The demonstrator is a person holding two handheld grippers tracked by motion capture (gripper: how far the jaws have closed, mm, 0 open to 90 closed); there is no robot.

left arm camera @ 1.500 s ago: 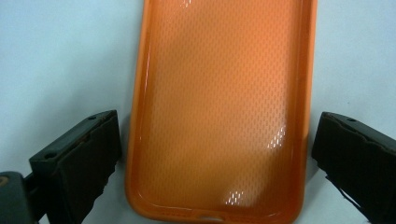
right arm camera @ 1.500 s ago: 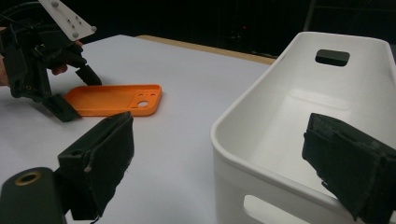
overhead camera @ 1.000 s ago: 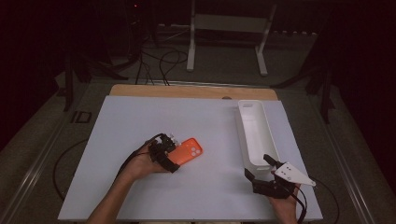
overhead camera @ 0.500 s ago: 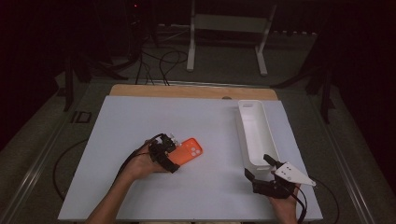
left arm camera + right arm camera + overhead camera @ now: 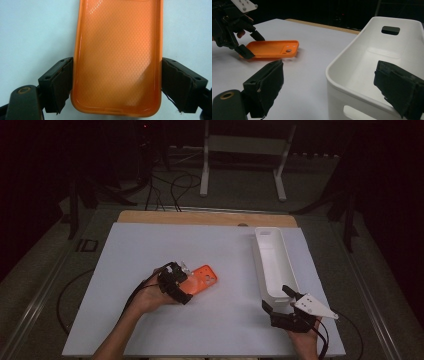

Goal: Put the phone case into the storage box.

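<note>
An orange phone case (image 5: 202,279) lies inside-up on the white table sheet (image 5: 150,245), left of centre. My left gripper (image 5: 186,287) holds its near end. In the left gripper view both pads press the long edges of the case (image 5: 117,57), so the left gripper (image 5: 117,85) is shut on it. The right gripper view shows the case (image 5: 270,48) low over the sheet with that gripper (image 5: 250,43) at its end. My right gripper (image 5: 276,297) stands open at the near end of a white bin (image 5: 272,265), with the bin's corner (image 5: 362,57) between its wide jaws (image 5: 332,90).
The long white bin is empty and runs front to back along the right side of the sheet. A wooden board edge (image 5: 200,217) shows behind the sheet. Cables and a metal stand (image 5: 245,150) are on the floor beyond the table.
</note>
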